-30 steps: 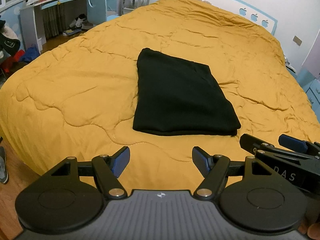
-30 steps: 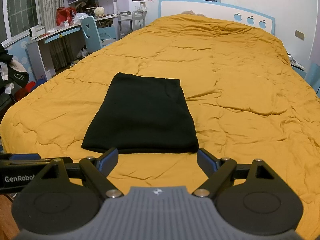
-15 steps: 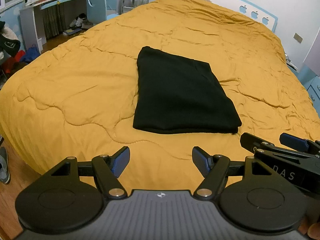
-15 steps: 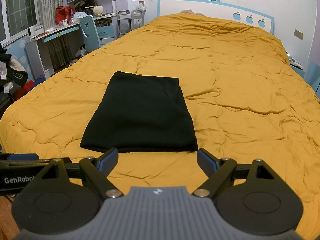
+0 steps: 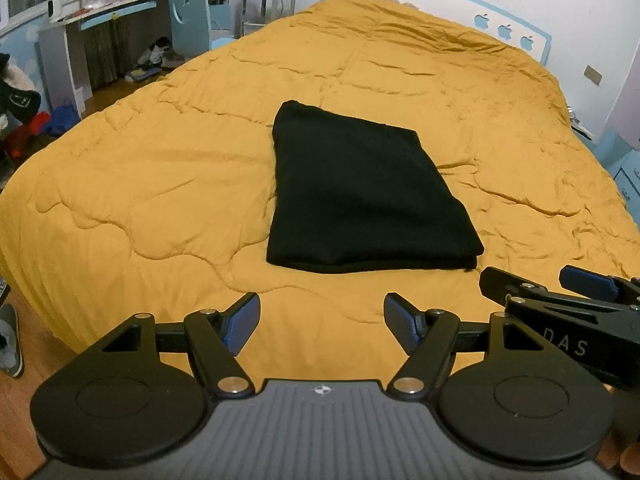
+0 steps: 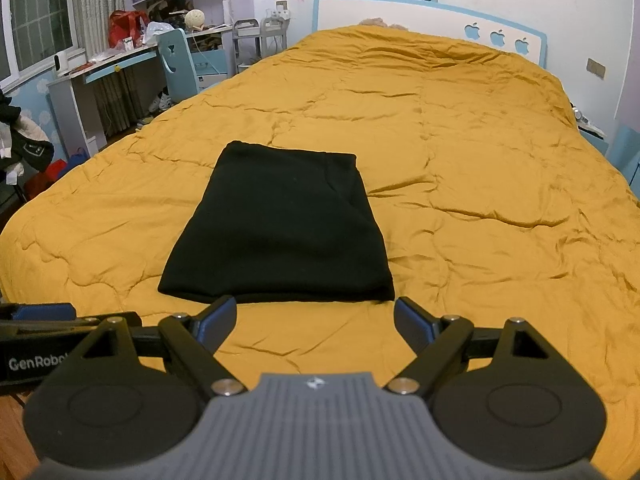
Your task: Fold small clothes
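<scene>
One folded black garment point(image 5: 368, 196), one mustard quilt point(image 5: 160, 184), two grippers point(image 5: 320, 322) point(image 6: 315, 320), one blue chair point(image 6: 178, 62), three apple cutouts point(image 6: 497, 37).

Even, warm indoor light with soft shadows and no glare. Fisheye distortion bows the bed point(image 5: 160, 184) outward and darkens the frame corners. Focus is sharp ahead of the jaws; the black garment point(image 6: 276, 232) shows little surface detail.
</scene>
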`<action>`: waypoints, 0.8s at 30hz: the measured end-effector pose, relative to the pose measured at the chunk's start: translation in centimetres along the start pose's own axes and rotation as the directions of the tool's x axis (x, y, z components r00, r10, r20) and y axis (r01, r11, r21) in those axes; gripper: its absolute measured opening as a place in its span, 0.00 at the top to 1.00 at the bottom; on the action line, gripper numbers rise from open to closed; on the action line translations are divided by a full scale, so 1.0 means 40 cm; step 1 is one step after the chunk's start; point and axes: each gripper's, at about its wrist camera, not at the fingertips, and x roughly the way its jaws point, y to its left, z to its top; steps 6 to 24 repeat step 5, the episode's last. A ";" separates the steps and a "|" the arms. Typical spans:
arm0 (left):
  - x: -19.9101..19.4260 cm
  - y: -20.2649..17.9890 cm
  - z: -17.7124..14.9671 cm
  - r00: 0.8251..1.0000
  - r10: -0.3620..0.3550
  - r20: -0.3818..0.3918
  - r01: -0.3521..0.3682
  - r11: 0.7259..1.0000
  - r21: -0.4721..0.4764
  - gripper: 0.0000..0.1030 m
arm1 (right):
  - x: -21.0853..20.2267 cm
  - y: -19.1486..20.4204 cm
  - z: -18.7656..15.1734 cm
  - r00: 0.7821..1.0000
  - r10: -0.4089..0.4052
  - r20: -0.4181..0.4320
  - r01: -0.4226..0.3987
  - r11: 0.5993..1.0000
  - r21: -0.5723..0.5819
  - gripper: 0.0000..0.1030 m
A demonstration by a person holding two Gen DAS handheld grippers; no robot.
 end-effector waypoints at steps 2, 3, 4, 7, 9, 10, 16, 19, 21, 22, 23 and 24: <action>0.000 -0.001 0.000 1.000 0.001 -0.007 -0.001 1.000 -0.004 0.20 | 0.000 -0.001 0.001 1.000 -0.002 -0.001 0.002 1.000 0.000 0.21; 0.000 -0.002 0.000 1.000 0.002 -0.007 -0.002 1.000 -0.004 0.20 | 0.000 -0.001 0.001 1.000 -0.004 -0.002 0.004 1.000 0.000 0.21; -0.001 -0.003 0.001 1.000 0.004 -0.008 -0.004 1.000 -0.003 0.20 | 0.001 -0.001 0.000 1.000 -0.005 -0.002 0.005 1.000 -0.001 0.21; -0.001 -0.003 0.002 1.000 0.004 -0.014 -0.004 1.000 -0.002 0.20 | 0.002 -0.002 -0.001 1.000 -0.005 -0.003 0.005 1.000 -0.002 0.21; -0.001 -0.003 0.002 1.000 0.004 -0.014 -0.004 1.000 -0.002 0.20 | 0.002 -0.002 -0.001 1.000 -0.005 -0.003 0.005 1.000 -0.002 0.21; -0.001 -0.003 0.002 1.000 0.004 -0.014 -0.004 1.000 -0.002 0.20 | 0.002 -0.002 -0.001 1.000 -0.005 -0.003 0.005 1.000 -0.002 0.21; -0.001 -0.003 0.002 1.000 0.004 -0.014 -0.004 1.000 -0.002 0.20 | 0.002 -0.002 -0.001 1.000 -0.005 -0.003 0.005 1.000 -0.002 0.21; -0.001 -0.003 0.002 1.000 0.004 -0.014 -0.004 1.000 -0.002 0.20 | 0.002 -0.002 -0.001 1.000 -0.005 -0.003 0.005 1.000 -0.002 0.21; -0.001 -0.003 0.002 1.000 0.004 -0.014 -0.004 1.000 -0.002 0.20 | 0.002 -0.002 -0.001 1.000 -0.005 -0.003 0.005 1.000 -0.002 0.21; -0.001 -0.003 0.002 1.000 0.004 -0.014 -0.004 1.000 -0.002 0.20 | 0.002 -0.002 -0.001 1.000 -0.005 -0.003 0.005 1.000 -0.002 0.21; -0.001 -0.003 0.002 1.000 0.004 -0.014 -0.004 1.000 -0.002 0.20 | 0.002 -0.002 -0.001 1.000 -0.005 -0.003 0.005 1.000 -0.002 0.21; -0.001 -0.003 0.002 1.000 0.004 -0.014 -0.004 1.000 -0.002 0.20 | 0.002 -0.002 -0.001 1.000 -0.005 -0.003 0.005 1.000 -0.002 0.21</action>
